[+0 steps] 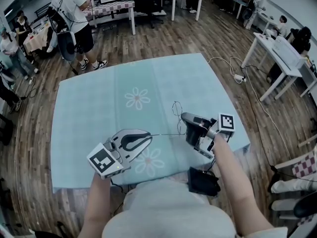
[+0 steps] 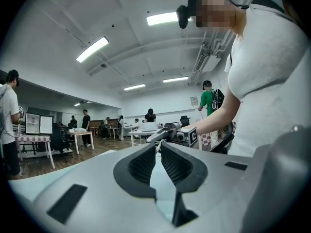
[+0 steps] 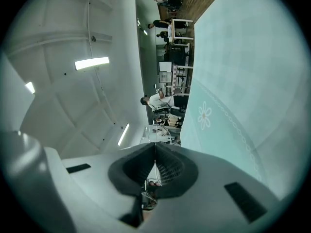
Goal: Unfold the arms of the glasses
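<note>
The glasses (image 1: 176, 112) were held in the air over the near right part of the table (image 1: 89, 108), between the two grippers. The right gripper (image 1: 184, 119) was closed on the wire frame, its jaws pinched together on it. The left gripper (image 1: 149, 137) was closed on the end of one thin arm (image 1: 168, 134), which was stretched roughly level from left to right between the two tools, well clear of the flowered cloth (image 1: 137, 98).
</note>
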Action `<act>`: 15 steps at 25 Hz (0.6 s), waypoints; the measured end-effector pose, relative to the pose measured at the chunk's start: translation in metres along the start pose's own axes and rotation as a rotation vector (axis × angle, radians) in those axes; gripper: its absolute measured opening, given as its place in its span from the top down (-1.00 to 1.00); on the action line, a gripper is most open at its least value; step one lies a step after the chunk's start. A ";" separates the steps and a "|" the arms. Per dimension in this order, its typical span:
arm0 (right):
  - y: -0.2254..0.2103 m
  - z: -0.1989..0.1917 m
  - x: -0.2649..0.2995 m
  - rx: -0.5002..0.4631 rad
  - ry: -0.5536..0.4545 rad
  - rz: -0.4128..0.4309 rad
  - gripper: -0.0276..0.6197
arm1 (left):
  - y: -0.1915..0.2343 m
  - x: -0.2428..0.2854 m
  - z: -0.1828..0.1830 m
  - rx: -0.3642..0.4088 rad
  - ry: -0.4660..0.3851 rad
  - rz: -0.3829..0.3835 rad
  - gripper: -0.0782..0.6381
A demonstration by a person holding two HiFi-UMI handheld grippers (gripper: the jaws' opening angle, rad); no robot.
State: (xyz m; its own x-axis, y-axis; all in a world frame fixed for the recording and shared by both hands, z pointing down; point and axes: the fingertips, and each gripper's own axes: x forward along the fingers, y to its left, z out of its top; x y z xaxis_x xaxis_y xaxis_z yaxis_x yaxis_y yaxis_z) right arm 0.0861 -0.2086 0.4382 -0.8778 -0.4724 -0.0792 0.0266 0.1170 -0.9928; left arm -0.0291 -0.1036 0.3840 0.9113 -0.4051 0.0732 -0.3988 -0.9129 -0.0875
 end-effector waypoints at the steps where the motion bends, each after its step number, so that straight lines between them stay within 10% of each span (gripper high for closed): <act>1: -0.001 0.001 0.000 0.002 -0.006 0.000 0.88 | -0.001 0.000 -0.001 -0.002 0.002 0.000 0.66; 15: -0.003 0.000 0.000 -0.002 -0.017 -0.012 0.88 | -0.002 0.001 -0.017 0.006 0.071 0.051 0.56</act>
State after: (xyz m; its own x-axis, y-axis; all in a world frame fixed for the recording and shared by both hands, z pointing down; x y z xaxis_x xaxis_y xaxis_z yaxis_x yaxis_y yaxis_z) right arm 0.0865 -0.2088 0.4408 -0.8699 -0.4885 -0.0686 0.0151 0.1126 -0.9935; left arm -0.0294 -0.1028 0.4011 0.8804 -0.4535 0.1389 -0.4434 -0.8909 -0.0985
